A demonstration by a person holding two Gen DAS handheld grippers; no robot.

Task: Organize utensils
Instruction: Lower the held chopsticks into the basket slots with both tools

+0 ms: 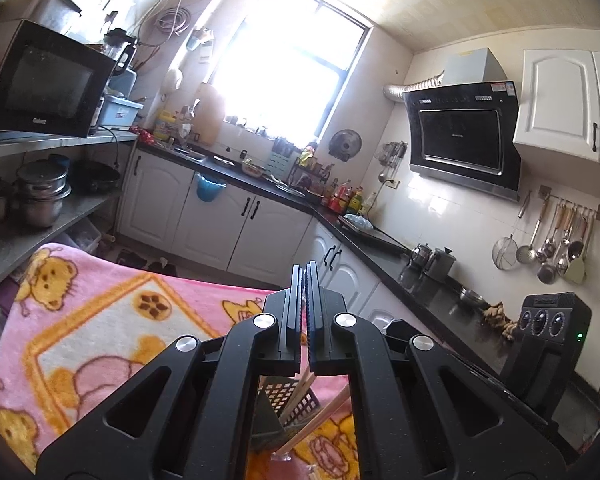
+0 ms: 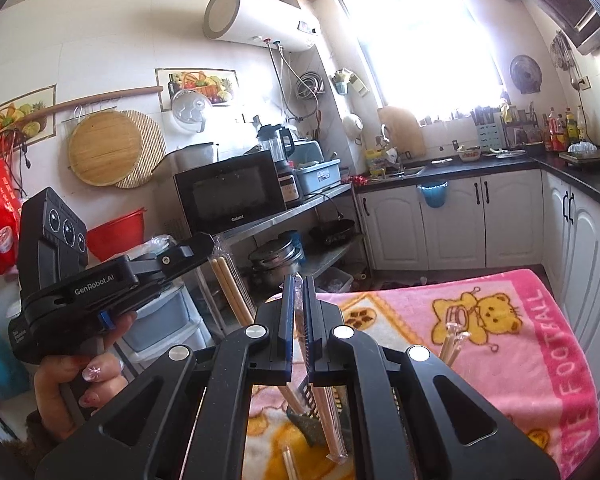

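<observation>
Down below both grippers stands a dark perforated utensil holder (image 2: pixel 312 404), set on the pink cartoon-bear blanket (image 2: pixel 512 344) that covers the tabletop. Wooden chopsticks (image 1: pixel 312 420) lean inside it, their upper ends slanting out over its rim; in the left wrist view the holder's grid wall (image 1: pixel 288 402) shows just beneath the gripper body.

Clamped in the right gripper (image 2: pixel 299 312) is a pair of chopsticks in a clear plastic sleeve (image 2: pixel 332 420): the jaws are drawn narrow on its upper part, the top poking out above the fingertips, the lower end hanging down beside the holder; whether it is inside the holder I cannot tell. More clear-wrapped utensils (image 2: pixel 454 344) lie on the blanket to the right.

The left gripper (image 1: pixel 304 280) has its jaws pressed nearly together with nothing visible between them. In the right wrist view, a hand (image 2: pixel 80 384) with painted nails holds this gripper's handle off to the left.
</observation>
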